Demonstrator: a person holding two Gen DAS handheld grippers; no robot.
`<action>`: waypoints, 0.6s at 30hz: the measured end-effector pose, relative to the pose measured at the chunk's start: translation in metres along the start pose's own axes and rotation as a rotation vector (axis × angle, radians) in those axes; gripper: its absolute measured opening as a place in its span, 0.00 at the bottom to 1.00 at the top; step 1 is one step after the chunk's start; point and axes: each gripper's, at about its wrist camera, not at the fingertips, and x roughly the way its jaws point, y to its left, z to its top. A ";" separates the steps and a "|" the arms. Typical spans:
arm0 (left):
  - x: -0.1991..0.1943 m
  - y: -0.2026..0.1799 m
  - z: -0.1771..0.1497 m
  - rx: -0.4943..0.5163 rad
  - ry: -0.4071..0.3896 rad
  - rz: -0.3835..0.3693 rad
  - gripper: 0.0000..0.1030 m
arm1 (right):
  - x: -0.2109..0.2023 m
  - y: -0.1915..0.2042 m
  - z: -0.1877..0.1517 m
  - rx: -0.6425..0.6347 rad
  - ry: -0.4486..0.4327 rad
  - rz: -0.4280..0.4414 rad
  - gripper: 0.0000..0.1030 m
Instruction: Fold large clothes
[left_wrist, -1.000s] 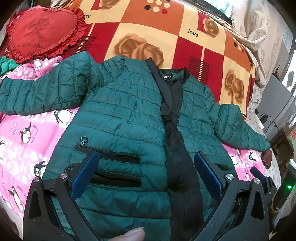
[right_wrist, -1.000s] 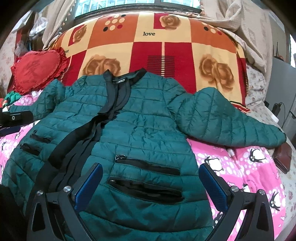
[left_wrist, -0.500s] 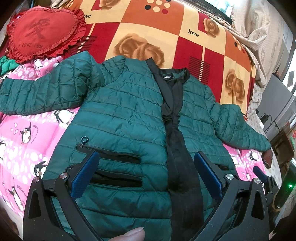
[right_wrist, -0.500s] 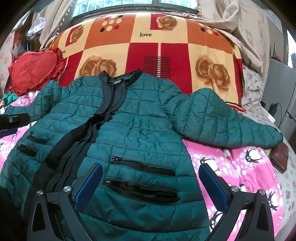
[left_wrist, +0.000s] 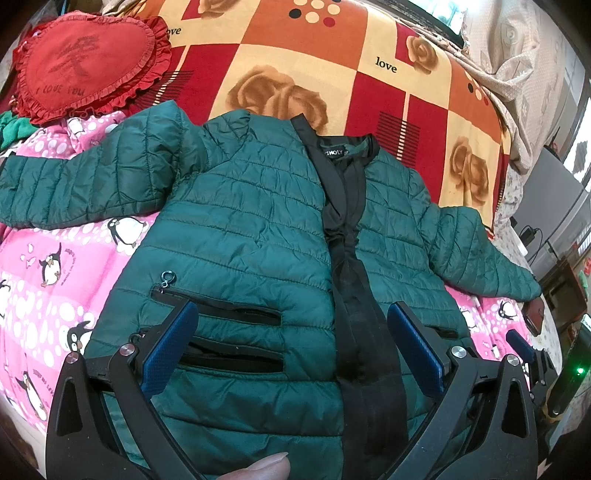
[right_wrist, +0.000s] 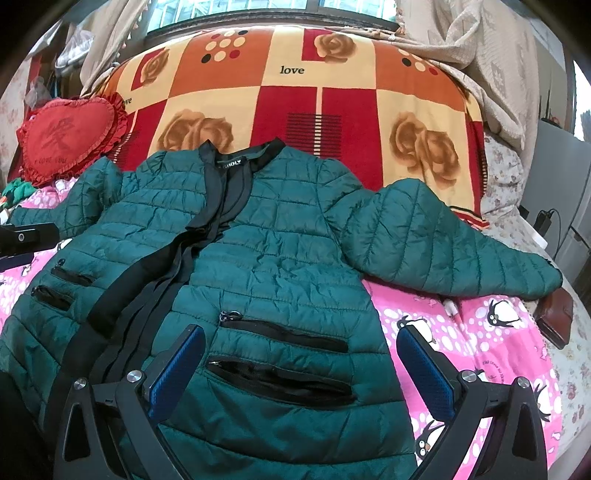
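A dark green quilted jacket (left_wrist: 243, 236) with black trim lies front up on the bed, both sleeves spread out to the sides. It also shows in the right wrist view (right_wrist: 280, 258). My left gripper (left_wrist: 291, 347) is open and empty, hovering above the jacket's lower left front over the two zip pockets. My right gripper (right_wrist: 301, 369) is open and empty above the lower right front and its pockets. The right sleeve (right_wrist: 443, 247) reaches toward the bed's right edge.
A pink penguin sheet (left_wrist: 44, 266) covers the bed. A red-and-orange rose blanket (right_wrist: 295, 107) lies behind the collar. A red heart cushion (left_wrist: 81, 62) sits at the back left. A brown wallet (right_wrist: 554, 317) lies by the right cuff.
Both grippers have shifted slightly; the right view has drawn back a little from the jacket. The jacket has not moved.
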 end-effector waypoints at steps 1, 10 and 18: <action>0.000 0.000 0.000 0.000 0.000 0.000 1.00 | 0.000 0.000 0.000 0.000 0.001 0.000 1.00; 0.000 0.000 0.000 0.000 0.001 0.000 1.00 | 0.000 0.001 -0.001 0.001 0.001 -0.002 1.00; 0.001 0.002 0.000 0.006 0.003 0.006 1.00 | 0.002 -0.010 0.001 0.014 0.018 -0.072 1.00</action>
